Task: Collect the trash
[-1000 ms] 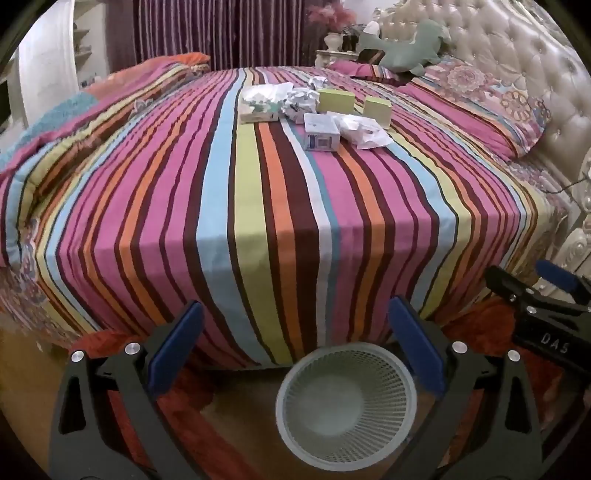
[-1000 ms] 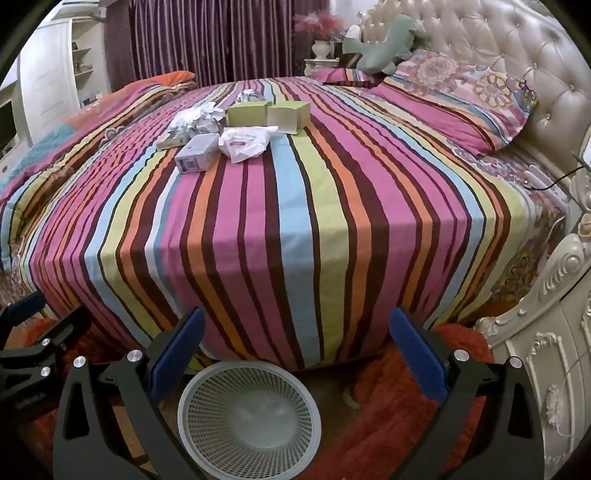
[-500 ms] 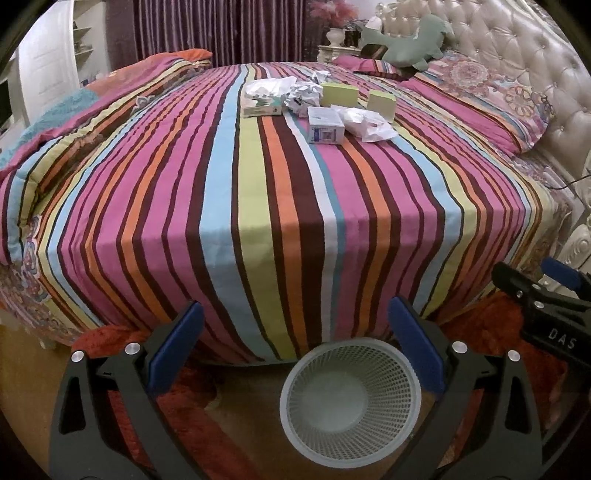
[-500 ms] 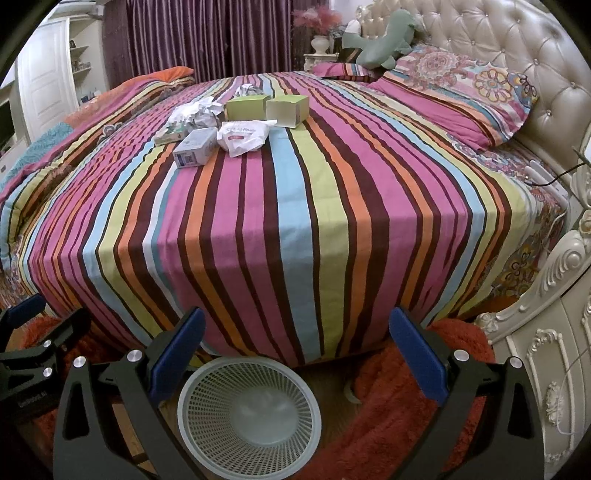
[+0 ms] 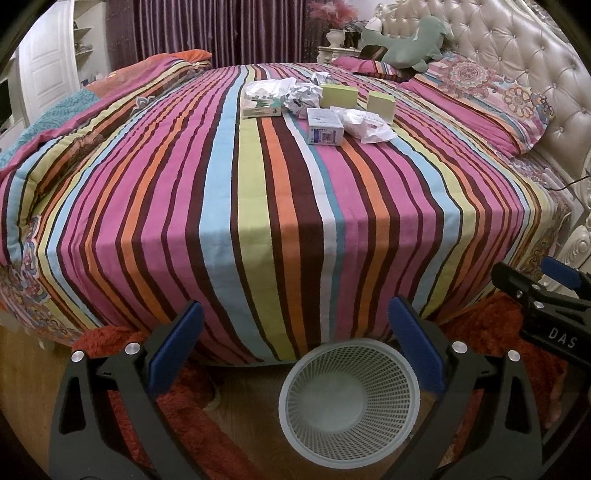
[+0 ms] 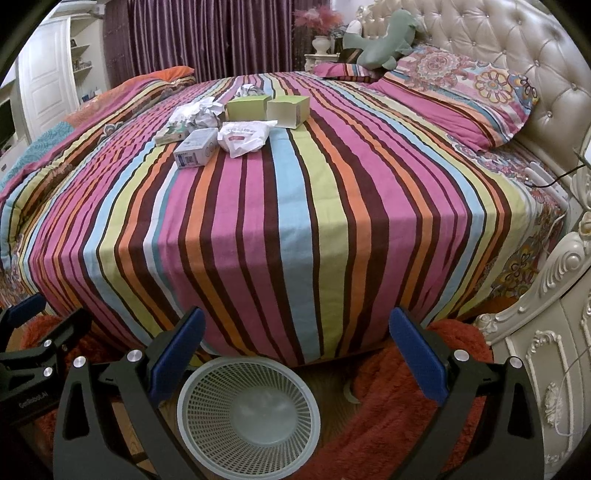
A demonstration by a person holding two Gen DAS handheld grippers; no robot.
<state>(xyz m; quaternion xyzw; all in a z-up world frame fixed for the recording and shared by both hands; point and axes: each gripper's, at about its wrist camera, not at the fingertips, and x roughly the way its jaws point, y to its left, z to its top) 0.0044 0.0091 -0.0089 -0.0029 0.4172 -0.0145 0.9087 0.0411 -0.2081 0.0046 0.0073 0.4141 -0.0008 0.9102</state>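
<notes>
Below, round mesh basket (image 5: 349,402); striped quilt (image 5: 280,206) above.

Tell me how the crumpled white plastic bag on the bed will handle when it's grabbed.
The plastic bag looks thin and wrinkled, so it is probably floppy and very light. It will likely collapse when pinched, and its loose edge may drag against the white box beside it.

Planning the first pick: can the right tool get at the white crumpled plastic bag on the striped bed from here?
Probably yes: the right tool is open, and nothing blocks the white crumpled plastic bag, only open striped bedspread.

Striped bed (image 5: 258,192), tufted headboard (image 6: 517,48), purple curtains (image 5: 221,29), wood floor (image 5: 251,398).
</notes>
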